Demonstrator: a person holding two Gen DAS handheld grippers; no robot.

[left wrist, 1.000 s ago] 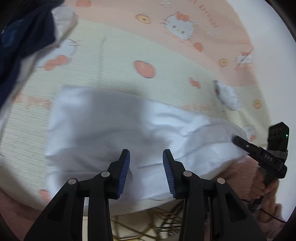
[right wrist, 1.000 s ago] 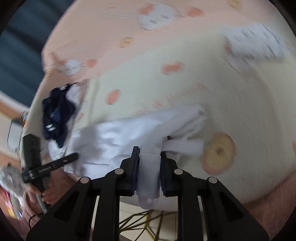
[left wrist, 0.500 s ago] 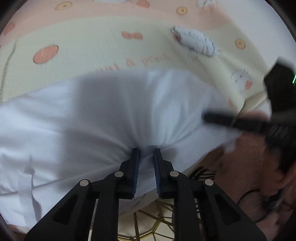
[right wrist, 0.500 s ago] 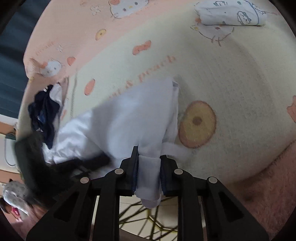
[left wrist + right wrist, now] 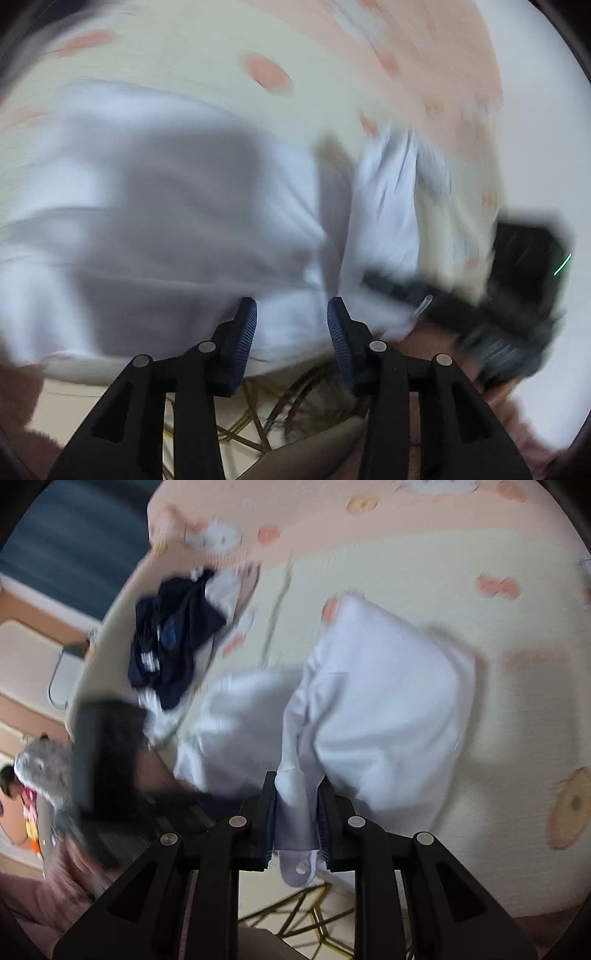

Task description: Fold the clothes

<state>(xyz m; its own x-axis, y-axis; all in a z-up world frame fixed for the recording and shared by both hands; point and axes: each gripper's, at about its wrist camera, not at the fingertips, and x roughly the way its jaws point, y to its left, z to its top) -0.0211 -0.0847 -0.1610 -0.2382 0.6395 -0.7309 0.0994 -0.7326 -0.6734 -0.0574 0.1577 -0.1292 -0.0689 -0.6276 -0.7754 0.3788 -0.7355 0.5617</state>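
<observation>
A: The left tool [image 5: 291, 321] was opening, its blue pads apart over the white garment [image 5: 177, 206], nothing pinched between them.

B: And the right tool [image 5: 297, 812]?

A: Clamped on a bunched fold of that same white garment [image 5: 388, 709], a strip with a snap hanging below the pads.

B: Where did the garment lie?

A: Spread on the cream and peach patterned bed cover [image 5: 406, 561], near its front edge. A dark blue garment [image 5: 173, 638] sat heaped farther left, apart from it.
</observation>
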